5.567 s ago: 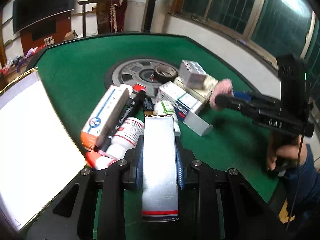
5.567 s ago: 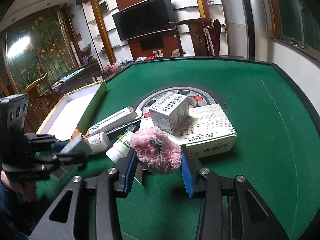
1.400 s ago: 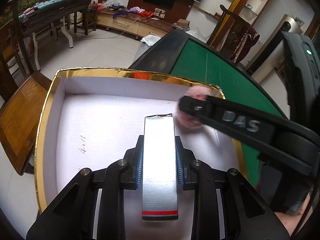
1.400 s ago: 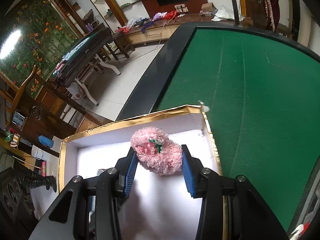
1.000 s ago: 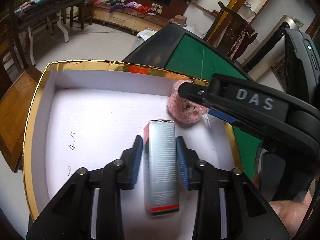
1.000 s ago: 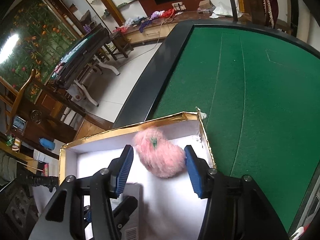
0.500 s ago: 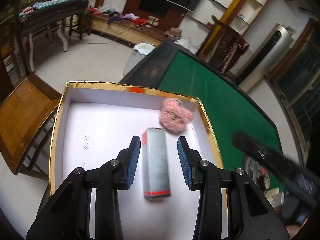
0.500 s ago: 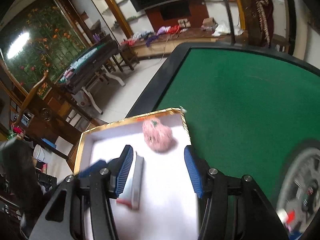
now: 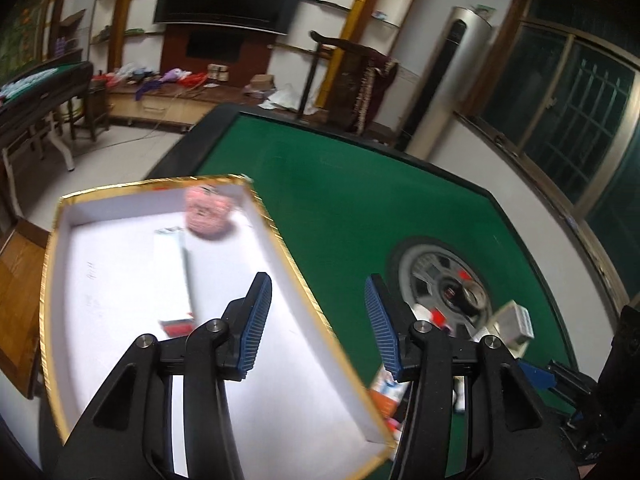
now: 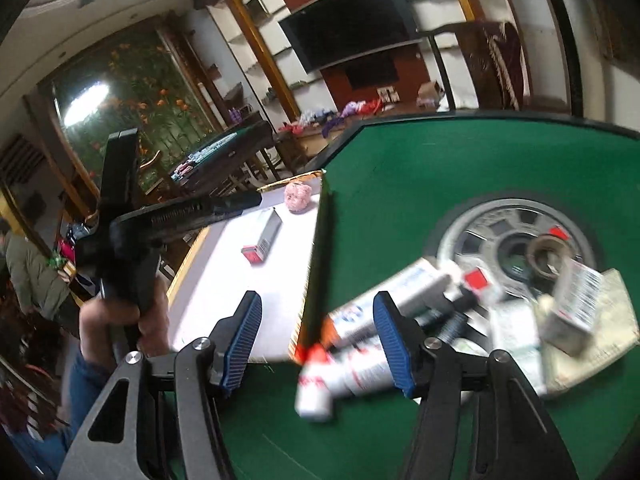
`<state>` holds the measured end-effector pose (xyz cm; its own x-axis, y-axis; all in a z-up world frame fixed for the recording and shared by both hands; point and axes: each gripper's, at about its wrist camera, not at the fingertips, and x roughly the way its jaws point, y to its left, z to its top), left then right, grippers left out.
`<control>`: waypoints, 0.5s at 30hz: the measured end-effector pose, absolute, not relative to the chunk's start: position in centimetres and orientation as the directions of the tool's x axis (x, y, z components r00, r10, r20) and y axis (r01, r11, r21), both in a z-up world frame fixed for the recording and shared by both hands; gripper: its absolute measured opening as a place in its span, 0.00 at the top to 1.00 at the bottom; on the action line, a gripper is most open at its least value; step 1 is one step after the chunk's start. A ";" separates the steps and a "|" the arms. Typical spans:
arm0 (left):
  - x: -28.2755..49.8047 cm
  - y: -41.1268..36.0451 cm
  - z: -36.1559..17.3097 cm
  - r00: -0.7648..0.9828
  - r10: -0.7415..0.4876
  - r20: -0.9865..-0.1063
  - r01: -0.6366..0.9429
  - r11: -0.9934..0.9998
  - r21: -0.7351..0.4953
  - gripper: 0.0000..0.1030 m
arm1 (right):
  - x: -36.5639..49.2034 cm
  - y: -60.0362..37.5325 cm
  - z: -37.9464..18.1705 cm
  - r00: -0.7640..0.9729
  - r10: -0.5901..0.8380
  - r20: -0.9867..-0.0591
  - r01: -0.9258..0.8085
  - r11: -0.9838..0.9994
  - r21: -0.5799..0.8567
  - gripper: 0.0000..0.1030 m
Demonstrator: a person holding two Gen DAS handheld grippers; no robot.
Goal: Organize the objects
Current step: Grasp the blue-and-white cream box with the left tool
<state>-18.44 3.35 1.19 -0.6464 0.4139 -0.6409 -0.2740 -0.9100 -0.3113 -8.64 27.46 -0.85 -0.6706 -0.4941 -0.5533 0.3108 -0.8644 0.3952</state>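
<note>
Green felt covers the surface (image 9: 352, 216), and a white box with a gold rim (image 9: 276, 236) sits at its edge, partly hanging past it over the floor. Inside the box lie the pink fluffy ball (image 9: 208, 214) near the far corner and the silver carton (image 9: 174, 276) with a red end just beside it, lengthways on the white floor; the two look to be barely apart or touching, too blurred to say. Both lie flat and loose, which fits things set down rather than stacked.

Over the box's near side hovers the left tool (image 9: 316, 320), its blue-padded jaws spreading with nothing between them. Its counterpart, the right tool (image 10: 318, 340), is likewise widening and empty, aimed at the box's gold edge and the heap beyond.

That heap (image 10: 460, 320) of bottles, tubes and small cartons lies jumbled on the felt beside the box, spilling onto the grey round centre plate (image 10: 516, 240). A tape roll (image 10: 548, 252) rests on the plate. Most of the sorting seems left, and the heap's nearest white bottle (image 10: 344, 376) looks the likeliest next pick.
</note>
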 end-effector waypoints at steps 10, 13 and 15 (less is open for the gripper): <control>-16.5 10.6 -0.9 -0.612 0.395 -0.685 -0.400 -0.902 -0.162 0.53 | -7.1 30.1 0.5 -0.722 -0.494 -0.485 0.325 -0.860 0.393 0.36; -16.3 11.3 -1.2 -0.612 0.389 -0.689 -0.416 -0.899 -0.138 0.53 | -6.4 30.7 0.8 -0.740 -0.482 -0.470 0.319 -0.865 0.387 0.36; -16.1 11.0 -1.3 -0.610 0.389 -0.691 -0.426 -0.896 -0.128 0.53 | -5.7 31.3 1.1 -0.767 -0.454 -0.454 0.304 -0.880 0.366 0.35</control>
<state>-16.07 10.99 -1.26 -0.6095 0.3885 -0.6911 -0.4261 -0.8956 -0.1277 -5.69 31.26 1.14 -0.7668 -0.4539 -0.4539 0.3039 -0.8795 0.3662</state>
